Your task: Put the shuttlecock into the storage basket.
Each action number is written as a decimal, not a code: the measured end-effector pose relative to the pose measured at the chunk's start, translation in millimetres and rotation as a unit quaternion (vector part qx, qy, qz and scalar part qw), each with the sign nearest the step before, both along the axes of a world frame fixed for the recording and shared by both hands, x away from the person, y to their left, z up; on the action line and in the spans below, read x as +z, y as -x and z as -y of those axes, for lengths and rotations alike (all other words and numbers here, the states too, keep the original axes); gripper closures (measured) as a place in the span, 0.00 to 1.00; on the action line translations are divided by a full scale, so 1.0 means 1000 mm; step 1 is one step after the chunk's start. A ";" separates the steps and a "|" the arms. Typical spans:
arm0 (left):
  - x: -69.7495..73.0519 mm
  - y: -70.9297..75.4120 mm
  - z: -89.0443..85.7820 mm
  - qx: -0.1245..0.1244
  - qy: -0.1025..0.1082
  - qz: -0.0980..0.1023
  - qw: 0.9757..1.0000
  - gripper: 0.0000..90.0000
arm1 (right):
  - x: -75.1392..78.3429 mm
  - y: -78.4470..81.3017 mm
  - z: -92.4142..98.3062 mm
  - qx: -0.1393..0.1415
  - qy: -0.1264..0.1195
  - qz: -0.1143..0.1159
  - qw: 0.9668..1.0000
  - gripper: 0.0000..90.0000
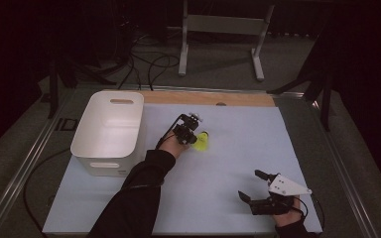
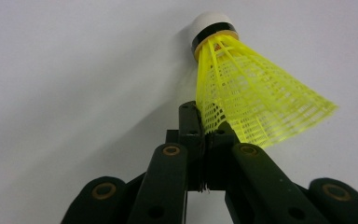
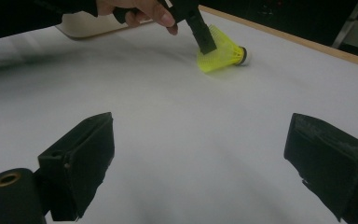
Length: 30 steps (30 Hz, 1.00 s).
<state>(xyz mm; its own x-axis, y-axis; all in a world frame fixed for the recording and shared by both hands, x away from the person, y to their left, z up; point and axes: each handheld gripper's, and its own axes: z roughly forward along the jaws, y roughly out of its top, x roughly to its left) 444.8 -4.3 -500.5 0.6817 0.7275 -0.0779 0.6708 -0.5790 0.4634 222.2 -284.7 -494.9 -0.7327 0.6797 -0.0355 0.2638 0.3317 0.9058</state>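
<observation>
1 yellow shuttlecock (image 2: 256, 100) — pinched by left gripper (image 2: 204, 128).

A pale blue-white mat (image 1: 218, 198) covers the table (image 1: 208, 98), whose wooden edge shows as a strip along the mat's far side. A white bin (image 1: 110, 131) with cut-out handles stands on the mat at its far left corner. Just right of the bin, near the middle of the mat's far half, a yellow shuttlecock (image 1: 202, 141) lies on its side with its white cork pointing away from the bin, the mesh skirt resting on the mat. The wide stretch of mat well to the right of the bin and nearer the person is bare.
</observation>
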 end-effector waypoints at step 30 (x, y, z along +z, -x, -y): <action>0.043 0.045 -0.018 -0.134 -0.020 -0.021 0.991 1.00 | 0.001 0.000 -0.001 -0.008 -0.004 0.010 1.000 0.09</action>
<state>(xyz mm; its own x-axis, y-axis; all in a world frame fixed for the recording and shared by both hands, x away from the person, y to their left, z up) 399.9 14.2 -457.7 0.8474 0.5241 -0.0854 0.5092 -0.7562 0.4110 222.4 -283.7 -494.2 -0.7212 0.6912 -0.0454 0.2504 0.3212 0.9133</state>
